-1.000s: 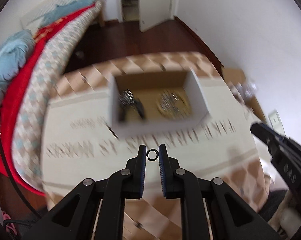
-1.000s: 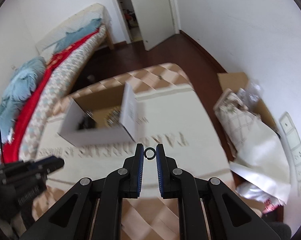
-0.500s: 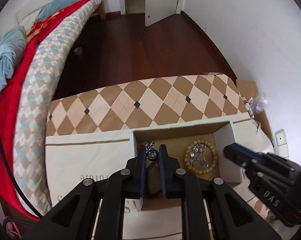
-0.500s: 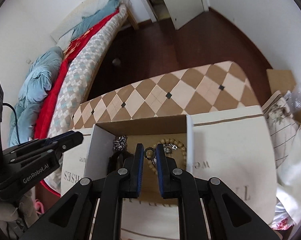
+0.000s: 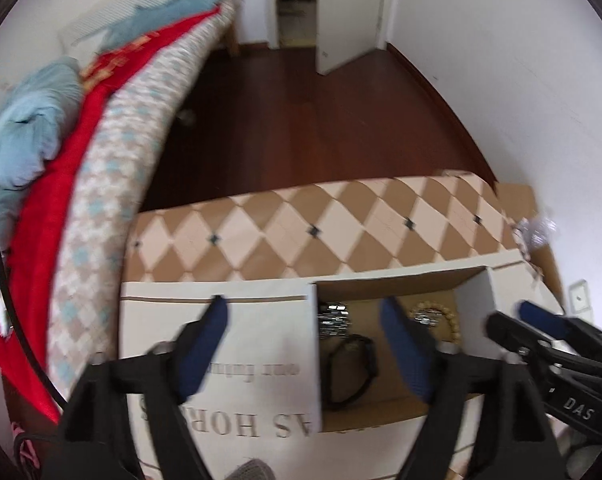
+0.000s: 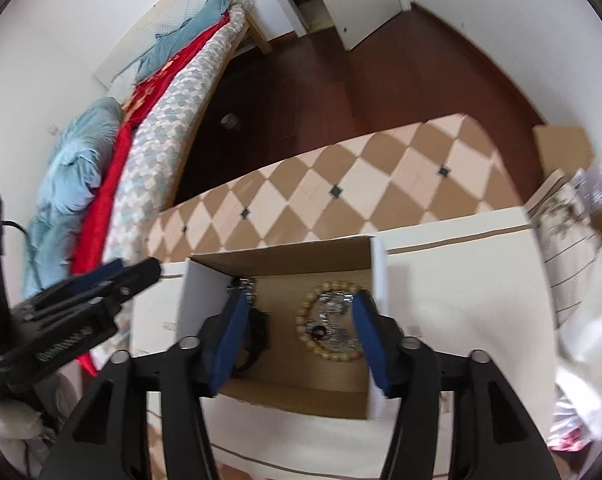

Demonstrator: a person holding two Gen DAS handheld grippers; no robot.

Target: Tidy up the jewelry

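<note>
An open cardboard box [image 6: 205, 292] with white walls stands on the table. It holds a wooden bead bracelet [image 6: 333, 350], a silver piece [image 6: 243, 286], a black band [image 5: 351, 372] and a small dark ring [image 6: 319, 332] lying inside the bead bracelet. My right gripper [image 6: 301, 344] is open and empty above the box. My left gripper [image 5: 305, 352] is open and empty over the box's left wall [image 5: 297, 360]. The right gripper also shows at the right of the left wrist view [image 5: 541, 328].
The table has a white printed cloth [image 5: 229, 424] over a brown diamond-patterned cover [image 5: 301, 240]. A bed with red and blue bedding [image 5: 61, 160] runs along the left. Cardboard and plastic bags [image 6: 573, 216] lie on the floor at the right.
Both grippers have opened and let go of the small rings they held. One ring now lies in the box within the bead bracelet. The left gripper has shifted left over the box wall.
</note>
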